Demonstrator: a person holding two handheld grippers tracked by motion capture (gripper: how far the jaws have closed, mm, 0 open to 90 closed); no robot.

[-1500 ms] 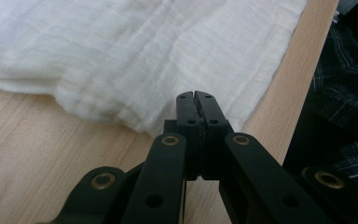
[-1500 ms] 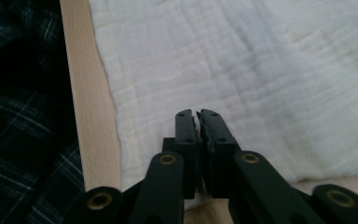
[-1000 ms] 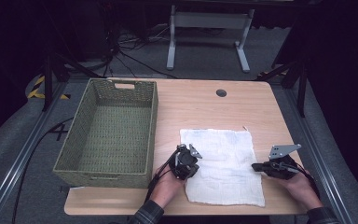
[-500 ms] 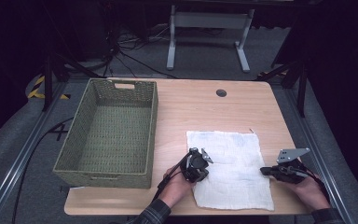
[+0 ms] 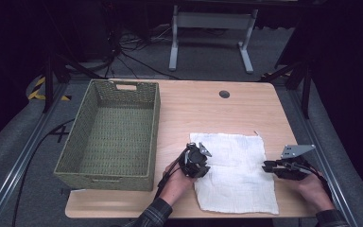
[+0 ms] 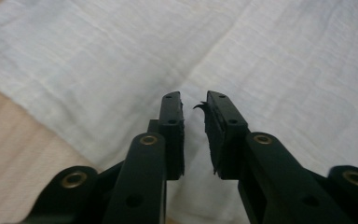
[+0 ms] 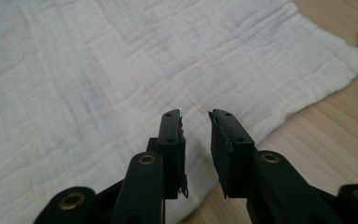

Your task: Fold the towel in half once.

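We look along our left hand-held gripper, whose two black jaws rise from the bottom edge with a narrow gap between them and nothing held in it. A frayed bit of black padding curls off the inner face of the right-hand jaw. Beneath and beyond them lies a white cloth, spread flat, with faint creases. To the left, its edge gives way to the bare wooden bench.
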